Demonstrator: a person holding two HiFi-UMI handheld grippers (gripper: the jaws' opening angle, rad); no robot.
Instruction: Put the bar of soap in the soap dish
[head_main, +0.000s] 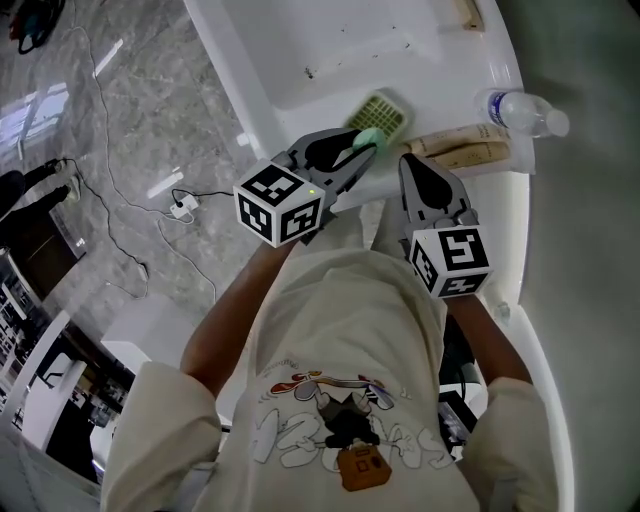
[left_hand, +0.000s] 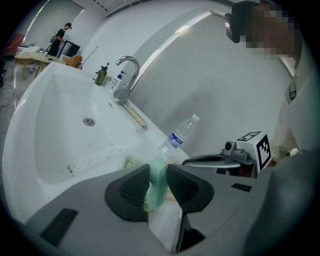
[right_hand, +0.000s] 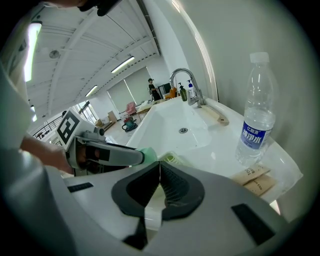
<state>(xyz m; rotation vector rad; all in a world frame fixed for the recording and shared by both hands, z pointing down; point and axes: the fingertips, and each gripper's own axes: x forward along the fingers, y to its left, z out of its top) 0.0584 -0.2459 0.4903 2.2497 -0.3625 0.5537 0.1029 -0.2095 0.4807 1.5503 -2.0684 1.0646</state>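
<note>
The left hand-held gripper (left_hand: 159, 173) is clenched on the pale green bar of soap (head_main: 366, 137), gripping it on edge between its jaws. The green slotted soap dish (head_main: 381, 113) lies empty on the white table (head_main: 500, 215), just ahead of that gripper's tips and beside the sink basin (left_hand: 65, 135). The right hand-held gripper (right_hand: 159, 172) sits close on its right with its jaws pressed together. A water bottle (right_hand: 257, 120) stands ahead of it.

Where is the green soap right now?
Head view, middle: the soap bar is pinched in the left tongs, just short of the soap dish, left of the water bottle.
</note>
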